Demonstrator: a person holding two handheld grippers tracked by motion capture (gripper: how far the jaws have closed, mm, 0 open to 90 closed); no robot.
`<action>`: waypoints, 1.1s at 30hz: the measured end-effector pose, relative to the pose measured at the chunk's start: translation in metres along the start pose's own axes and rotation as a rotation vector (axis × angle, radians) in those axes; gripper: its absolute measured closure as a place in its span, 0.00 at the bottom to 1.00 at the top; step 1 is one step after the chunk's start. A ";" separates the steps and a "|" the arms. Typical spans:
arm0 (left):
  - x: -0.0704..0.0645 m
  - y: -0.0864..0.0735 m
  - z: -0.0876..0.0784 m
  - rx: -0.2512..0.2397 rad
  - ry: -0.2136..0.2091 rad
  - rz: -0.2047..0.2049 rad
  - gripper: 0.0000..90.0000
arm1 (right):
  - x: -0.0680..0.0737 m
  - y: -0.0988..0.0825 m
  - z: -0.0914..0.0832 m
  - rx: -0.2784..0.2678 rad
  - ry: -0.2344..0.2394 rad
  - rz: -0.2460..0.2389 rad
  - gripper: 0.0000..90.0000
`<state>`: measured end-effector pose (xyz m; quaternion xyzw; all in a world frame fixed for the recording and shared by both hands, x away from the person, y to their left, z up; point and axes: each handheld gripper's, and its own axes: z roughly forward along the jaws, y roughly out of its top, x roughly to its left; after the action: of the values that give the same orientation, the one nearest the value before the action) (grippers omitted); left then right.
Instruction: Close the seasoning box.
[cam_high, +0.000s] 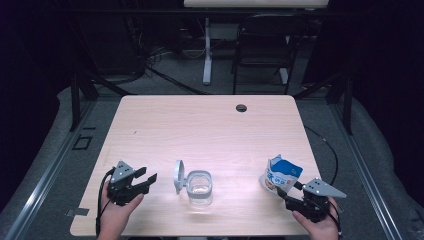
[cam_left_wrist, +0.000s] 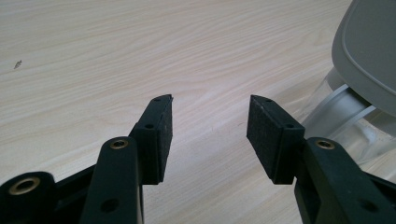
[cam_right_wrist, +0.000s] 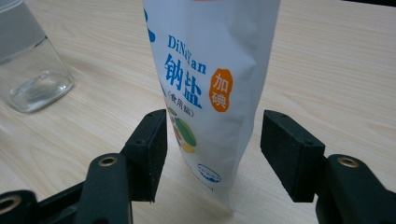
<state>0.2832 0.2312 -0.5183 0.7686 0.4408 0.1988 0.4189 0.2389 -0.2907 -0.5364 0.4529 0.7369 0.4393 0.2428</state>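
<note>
Clear jar (cam_high: 199, 189) stands upright at near centre of table (cam_high: 200, 125), grey hinged lid (cam_high: 178, 176) flipped open on its left side; inside looks empty. White-blue salt bag (cam_high: 280, 175) stands upright near right, top torn open, contents not visible. Right gripper (cam_high: 290, 192) held low by right hand (cam_high: 320, 227) at near right edge, pointing left-far at bag; jaws spread, bag between pads, not squeezed. Left gripper (cam_high: 145, 181) in left hand (cam_high: 117, 215), near left, aimed at jar, jaws released, nothing between.
</note>
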 end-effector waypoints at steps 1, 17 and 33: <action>0.000 0.000 0.000 0.000 0.000 0.000 0.57 | 0.000 0.000 0.001 0.001 -0.003 -0.005 0.44; 0.000 -0.003 -0.001 0.000 0.004 -0.003 0.57 | 0.001 -0.005 0.019 0.011 0.003 -0.024 0.43; 0.003 -0.006 -0.002 -0.003 0.008 -0.008 0.56 | 0.005 -0.011 0.033 0.013 -0.004 -0.040 0.42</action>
<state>0.2804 0.2361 -0.5221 0.7654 0.4455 0.2008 0.4189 0.2564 -0.2750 -0.5619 0.4406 0.7481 0.4286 0.2501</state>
